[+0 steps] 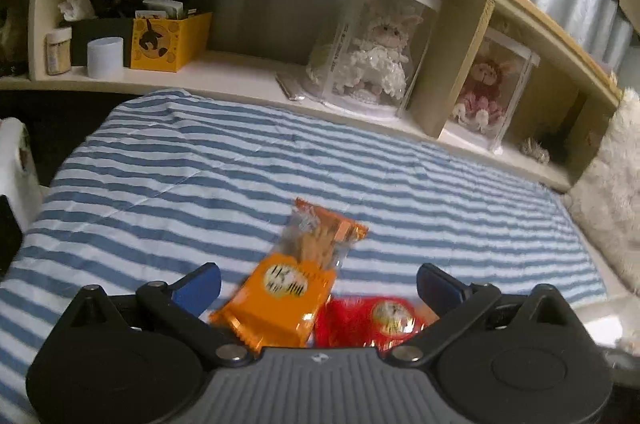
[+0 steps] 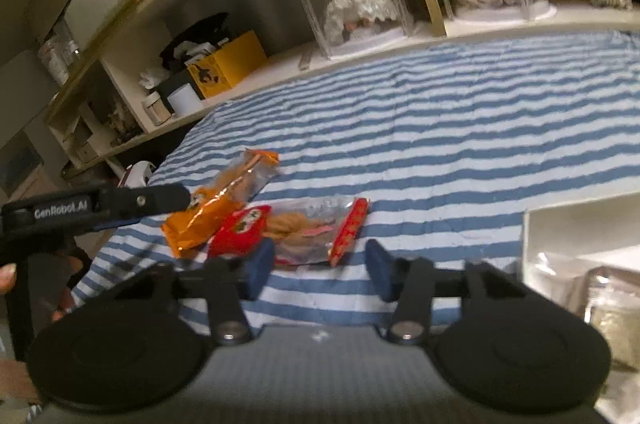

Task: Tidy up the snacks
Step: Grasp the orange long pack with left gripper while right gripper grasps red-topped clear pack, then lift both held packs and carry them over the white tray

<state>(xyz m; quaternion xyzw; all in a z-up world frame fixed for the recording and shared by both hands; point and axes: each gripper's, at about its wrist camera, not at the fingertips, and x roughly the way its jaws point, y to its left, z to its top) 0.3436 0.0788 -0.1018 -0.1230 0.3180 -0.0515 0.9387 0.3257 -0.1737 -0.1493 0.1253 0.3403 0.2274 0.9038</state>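
Blue-padded fingers of the left gripper (image 1: 318, 284) stand spread wide, with the orange snack packet (image 1: 286, 290) lying between them on the striped bedspread (image 1: 200, 164); whether a pad touches it I cannot tell. Just right of it, against its lower edge, lies the red snack packet (image 1: 372, 318), blurred in this view. The right gripper (image 2: 320, 270) is also spread, holding nothing, its fingers just short of the red packet's clear end, where the red snack packet (image 2: 280, 230) lies partly over the orange snack packet (image 2: 216, 206). The left gripper (image 2: 120, 202) reaches in from the left beside the orange one. Farther back, a wooden shelf (image 1: 248, 72) carries a yellow box (image 1: 168, 42), a white cup (image 1: 105, 57) and two dolls in clear cases (image 1: 378, 40)
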